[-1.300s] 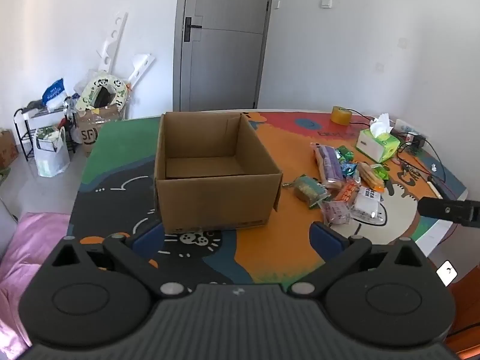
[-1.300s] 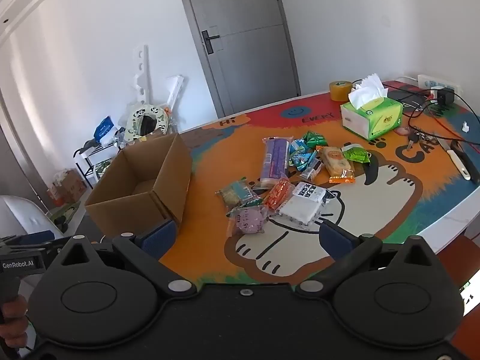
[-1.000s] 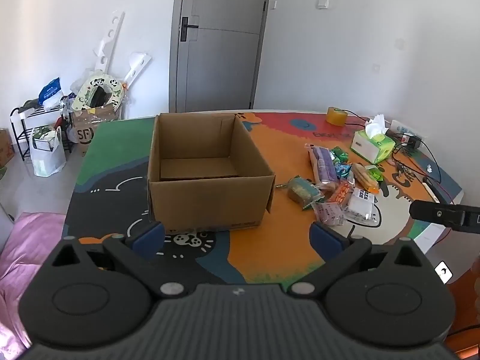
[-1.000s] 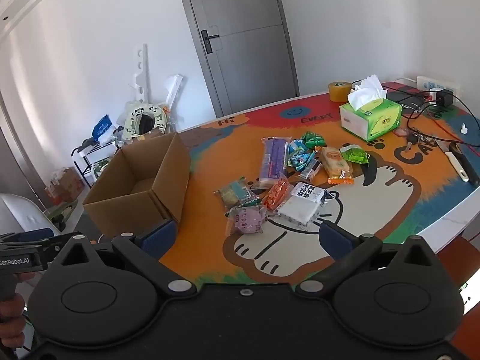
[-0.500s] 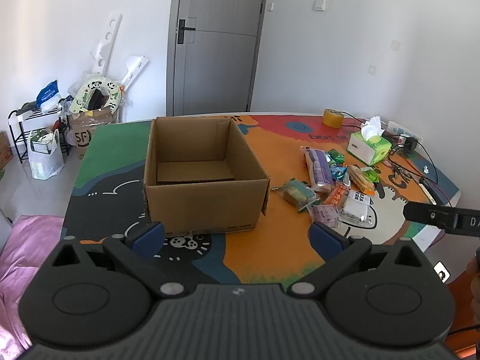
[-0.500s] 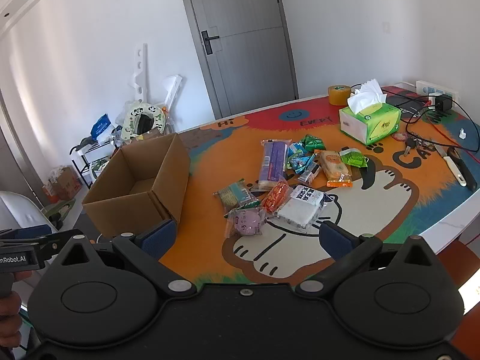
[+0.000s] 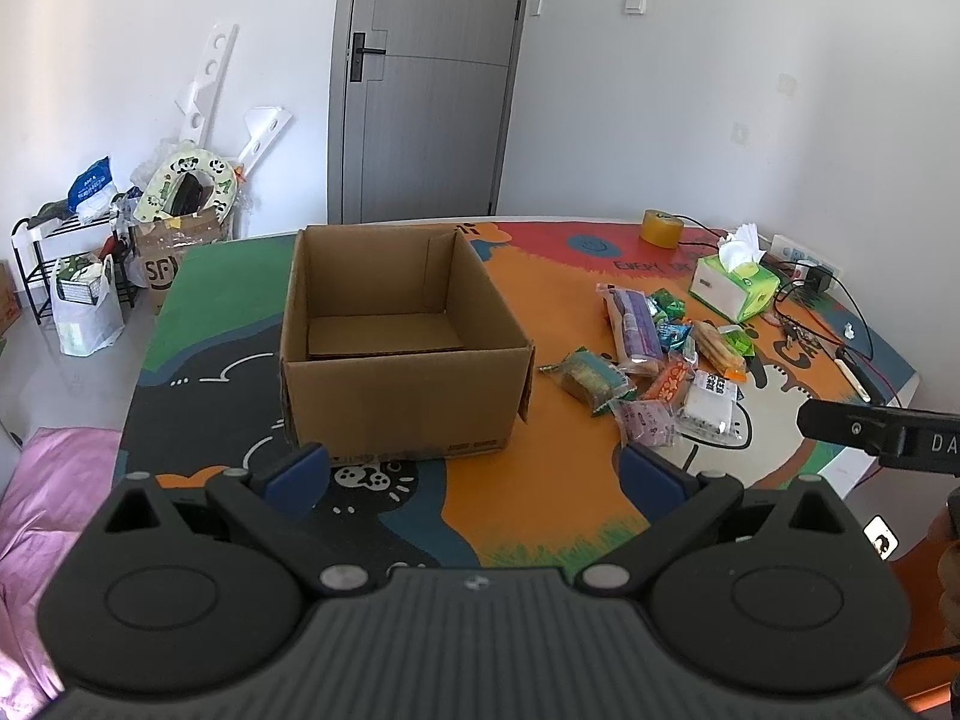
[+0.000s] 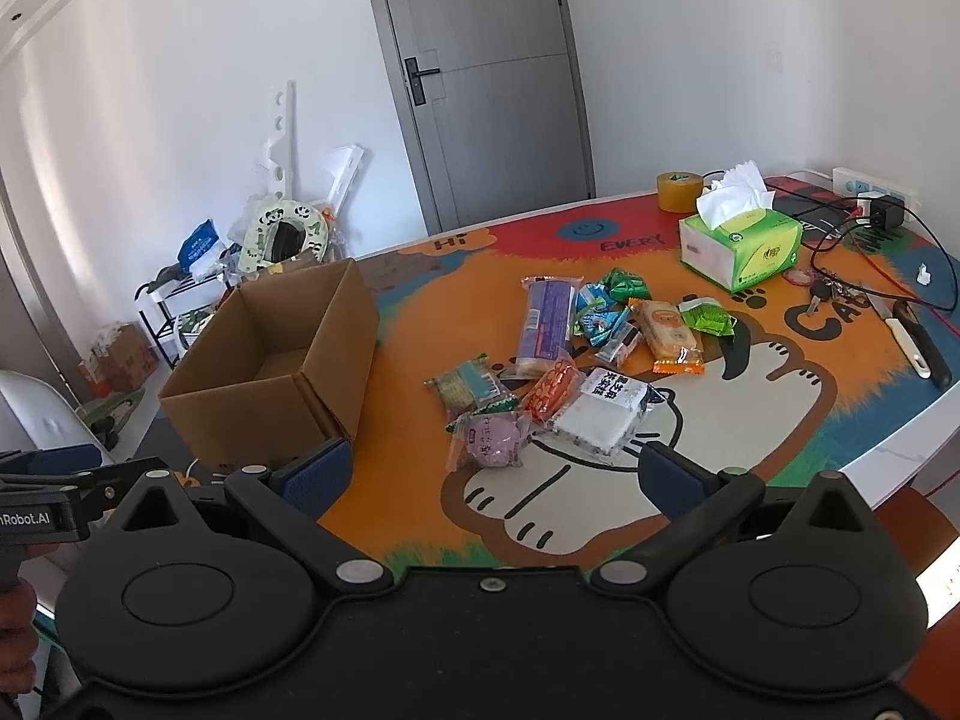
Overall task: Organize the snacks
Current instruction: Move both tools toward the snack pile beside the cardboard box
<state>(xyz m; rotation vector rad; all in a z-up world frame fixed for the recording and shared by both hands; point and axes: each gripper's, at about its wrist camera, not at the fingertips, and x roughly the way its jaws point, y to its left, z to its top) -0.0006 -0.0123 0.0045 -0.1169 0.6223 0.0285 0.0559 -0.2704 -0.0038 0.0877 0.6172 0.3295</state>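
An open, empty cardboard box stands on the colourful table mat; it also shows in the right wrist view. A pile of several snack packets lies to its right, among them a purple pack, a pink pack and a white pack; the pile also shows in the left wrist view. My left gripper is open and empty, near the box's front. My right gripper is open and empty, just short of the pink pack.
A green tissue box, a tape roll, cables with a power strip, keys and a knife lie at the table's right and far side. A rack and bags stand on the floor left.
Both grippers have drawn back and risen a little, so the box and snacks look slightly farther. Both stay open. Nothing on the table has moved.
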